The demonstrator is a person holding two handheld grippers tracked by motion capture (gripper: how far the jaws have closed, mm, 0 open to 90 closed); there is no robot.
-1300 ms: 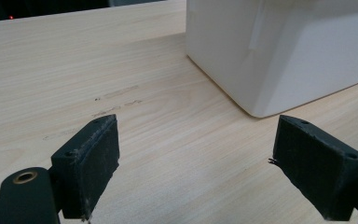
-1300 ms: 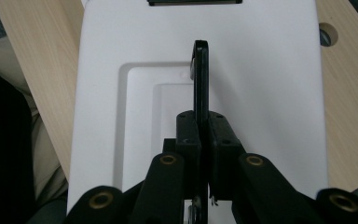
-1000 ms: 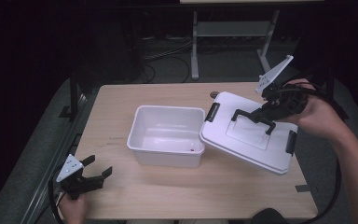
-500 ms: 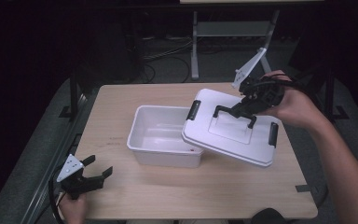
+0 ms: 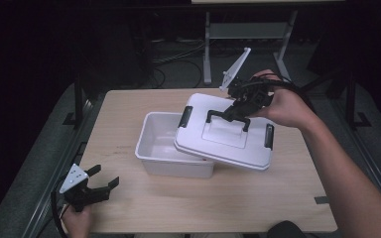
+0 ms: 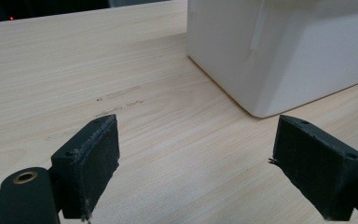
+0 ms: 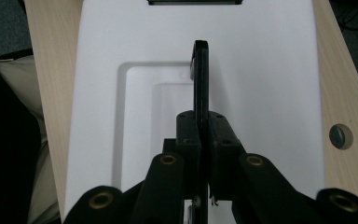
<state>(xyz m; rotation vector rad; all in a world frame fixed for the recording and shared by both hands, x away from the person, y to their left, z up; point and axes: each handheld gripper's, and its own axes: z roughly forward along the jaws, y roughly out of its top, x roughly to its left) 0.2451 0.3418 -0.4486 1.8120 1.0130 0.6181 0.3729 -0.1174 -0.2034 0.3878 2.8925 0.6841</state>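
Right claw (image 5: 238, 110): pinching black handle (image 5: 226, 117) of white lid (image 5: 223, 136), lid hanging tilted beneath claw, low edge over right part of open white box (image 5: 166, 146) | left claw (image 5: 99, 186): spread, nothing between, low over table (image 5: 124, 124) near front left corner, well apart from box.

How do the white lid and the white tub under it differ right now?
The lid is tilted and carried by its black handle in the right gripper; the tub stands flat on the table. The lid has black latches; the tub is plain white, open and empty. Both are white plastic.
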